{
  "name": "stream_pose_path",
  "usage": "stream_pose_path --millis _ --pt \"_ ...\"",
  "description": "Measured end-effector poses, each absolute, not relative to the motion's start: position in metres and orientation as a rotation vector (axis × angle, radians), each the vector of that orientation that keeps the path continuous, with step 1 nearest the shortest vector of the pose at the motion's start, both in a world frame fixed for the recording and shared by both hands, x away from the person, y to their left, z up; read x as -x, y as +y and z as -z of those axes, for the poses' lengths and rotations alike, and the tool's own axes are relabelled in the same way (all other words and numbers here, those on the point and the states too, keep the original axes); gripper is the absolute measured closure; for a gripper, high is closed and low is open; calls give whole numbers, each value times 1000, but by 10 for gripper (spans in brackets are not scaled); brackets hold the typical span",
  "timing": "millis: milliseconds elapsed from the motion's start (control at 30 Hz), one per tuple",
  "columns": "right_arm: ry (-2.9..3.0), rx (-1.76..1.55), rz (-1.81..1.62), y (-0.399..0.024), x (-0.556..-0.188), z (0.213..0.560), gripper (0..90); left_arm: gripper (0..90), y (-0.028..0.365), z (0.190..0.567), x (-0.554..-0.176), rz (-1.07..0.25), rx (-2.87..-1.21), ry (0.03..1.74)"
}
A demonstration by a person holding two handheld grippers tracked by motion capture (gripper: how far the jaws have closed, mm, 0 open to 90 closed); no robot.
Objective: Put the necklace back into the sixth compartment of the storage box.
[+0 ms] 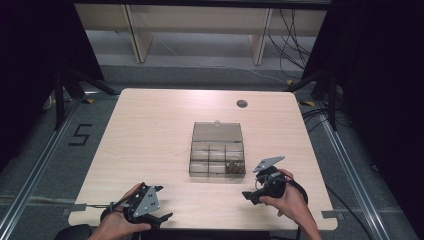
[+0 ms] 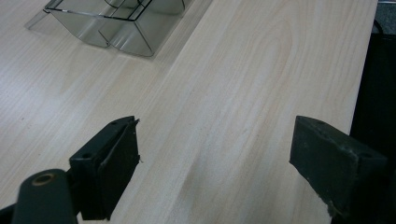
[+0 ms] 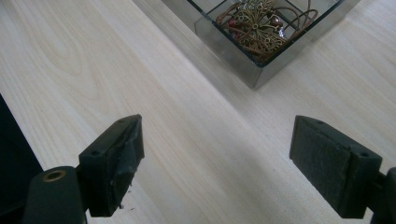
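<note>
Both tools released: left tool [image 1: 159, 204], right tool [image 1: 248, 196]. Clear compartment box [image 1: 217, 156], lid open, brown jewellery [image 3: 259, 22] in corner cell.

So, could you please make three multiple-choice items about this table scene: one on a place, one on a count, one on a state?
1. In which compartment of the clear compartment box does the brown jewellery lie, in the high view?
A. near right corner
B. far left corner
C. middle of the far row

2. How many grippers does the person hold?
A. one
B. two
C. three

3. How is the box's lid?
A. shut
B. taken off and set beside the box
C. open, folded back away from the person

Answers:
1 A: the jewellery sits in the corner nearest the right gripper.
2 B: the left gripper and the right one, a hand on each.
3 C: the lid lies flat on the wooden table behind the compartments.
</note>
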State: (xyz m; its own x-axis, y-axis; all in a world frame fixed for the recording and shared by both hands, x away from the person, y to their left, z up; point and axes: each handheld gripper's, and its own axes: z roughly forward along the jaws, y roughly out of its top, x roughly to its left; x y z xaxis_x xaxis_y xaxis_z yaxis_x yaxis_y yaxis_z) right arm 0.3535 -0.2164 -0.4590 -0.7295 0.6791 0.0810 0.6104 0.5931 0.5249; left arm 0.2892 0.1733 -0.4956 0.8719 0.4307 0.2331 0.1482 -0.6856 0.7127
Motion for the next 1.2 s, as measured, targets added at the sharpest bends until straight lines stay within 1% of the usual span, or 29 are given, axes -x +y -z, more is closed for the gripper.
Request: stream_pose_path --millis 267,300,633,733,1200 --pt "2651 -1130 -854 -217 -349 464 186 150 172 497 -289 -493 -2296 417" --pt "2677 -1087 -856 -220 -349 464 187 150 173 497 -289 -506 -2309 414" --pt "2644 -1064 -888 -223 -340 469 183 150 173 496 -288 -492 -2304 418" --pt "2633 -1127 -889 -224 -336 471 182 150 173 495 -289 -505 -2316 416" --pt "2606 -1083 -943 -226 -327 483 181 150 173 496 -289 -500 -2315 412"
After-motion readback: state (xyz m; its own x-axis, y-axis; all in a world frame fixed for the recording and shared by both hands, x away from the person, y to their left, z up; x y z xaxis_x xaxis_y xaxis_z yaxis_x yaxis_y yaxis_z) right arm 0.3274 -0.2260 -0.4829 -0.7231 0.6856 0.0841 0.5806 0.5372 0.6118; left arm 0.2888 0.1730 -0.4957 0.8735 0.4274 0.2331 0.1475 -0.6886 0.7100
